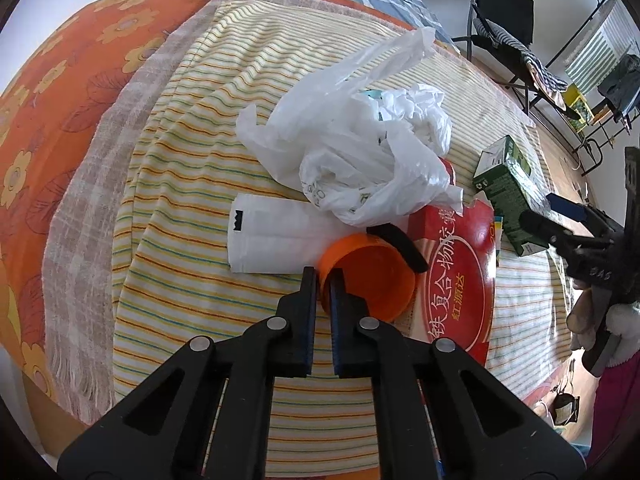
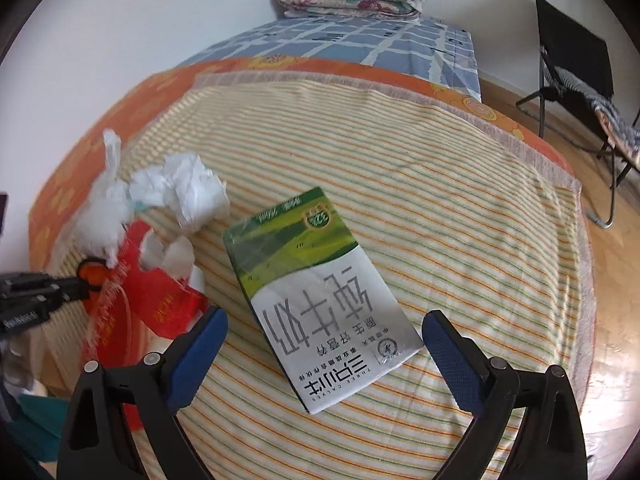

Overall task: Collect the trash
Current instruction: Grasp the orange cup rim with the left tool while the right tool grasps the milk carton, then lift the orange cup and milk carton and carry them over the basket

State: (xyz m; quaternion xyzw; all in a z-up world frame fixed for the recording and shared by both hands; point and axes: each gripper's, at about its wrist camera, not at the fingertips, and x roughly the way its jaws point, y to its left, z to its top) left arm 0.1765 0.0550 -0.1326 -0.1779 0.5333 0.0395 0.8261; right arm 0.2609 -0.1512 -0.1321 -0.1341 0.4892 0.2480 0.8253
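Clearly the left gripper (image 1: pixel 323 276) pinches the light, stiff orange cup (image 1: pixel 366 276) by its rim mid-bed; right gripper (image 2: pixel 324 330) gapes wide around the milk carton (image 2: pixel 316 292), best held across its narrow sides.

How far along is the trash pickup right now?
Nothing looks collected yet. In hand: the left tongs are shut on the orange cup's rim; the right tongs are open over the milk carton. Still left: the plastic bag, white packet and red wrapper.
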